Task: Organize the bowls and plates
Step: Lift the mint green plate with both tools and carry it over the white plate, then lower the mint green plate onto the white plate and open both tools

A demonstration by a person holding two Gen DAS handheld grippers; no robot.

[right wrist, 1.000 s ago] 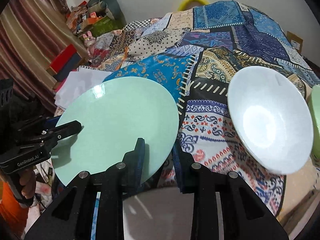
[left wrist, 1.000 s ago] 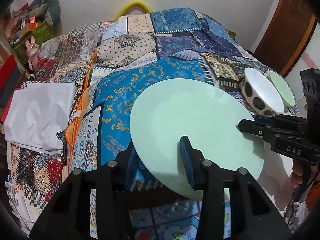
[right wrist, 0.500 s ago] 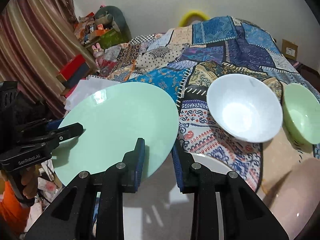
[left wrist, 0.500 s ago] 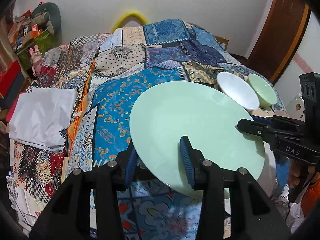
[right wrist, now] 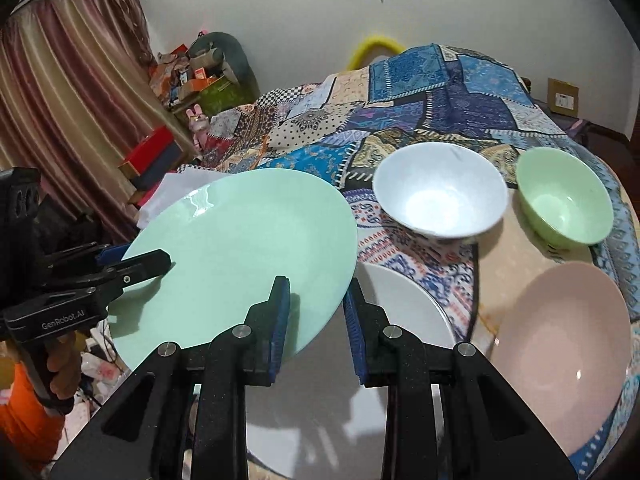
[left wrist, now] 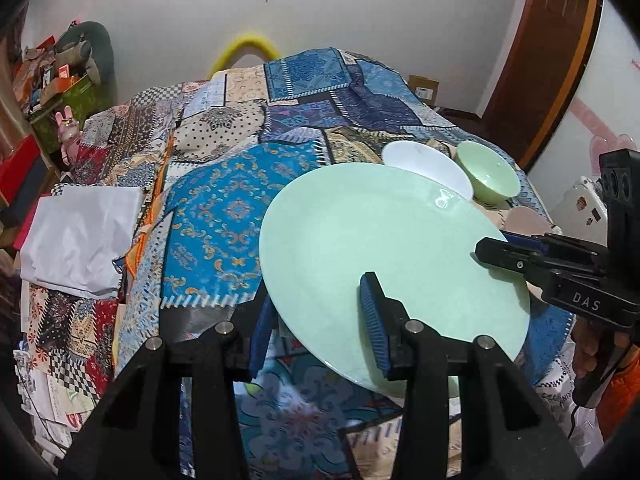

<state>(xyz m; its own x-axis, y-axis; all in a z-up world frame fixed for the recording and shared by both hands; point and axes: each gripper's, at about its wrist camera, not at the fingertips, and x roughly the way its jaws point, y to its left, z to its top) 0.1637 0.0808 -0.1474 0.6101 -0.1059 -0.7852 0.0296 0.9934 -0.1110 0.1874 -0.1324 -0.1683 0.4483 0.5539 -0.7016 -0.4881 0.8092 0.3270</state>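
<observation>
A large mint-green plate point(left wrist: 384, 252) point(right wrist: 240, 248) hangs tilted above the patchwork quilt, held from both sides. My left gripper point(left wrist: 316, 316) is shut on its near rim, and it enters the right wrist view from the left point(right wrist: 156, 258). My right gripper point(right wrist: 316, 304) is shut on the plate's other edge and shows at the right of the left wrist view point(left wrist: 492, 244). Beyond stand a white bowl point(right wrist: 440, 196) point(left wrist: 424, 168) and a green bowl point(right wrist: 564, 204) point(left wrist: 488, 176). A white plate point(right wrist: 404, 308) lies under the right gripper, with a pink plate point(right wrist: 560, 344) to its right.
The patchwork quilt point(left wrist: 224, 208) covers the whole bed. A folded white cloth point(left wrist: 80, 240) lies at its left edge. Boxes and toys point(left wrist: 60, 88) pile up at the far left, a curtain point(right wrist: 60, 100) hangs behind, and a brown door point(left wrist: 552, 60) stands at the right.
Both grippers have risen and drawn back with the green plate held between them. The bowls now look smaller and farther off, and the white and pink plates have come into the right wrist view.
</observation>
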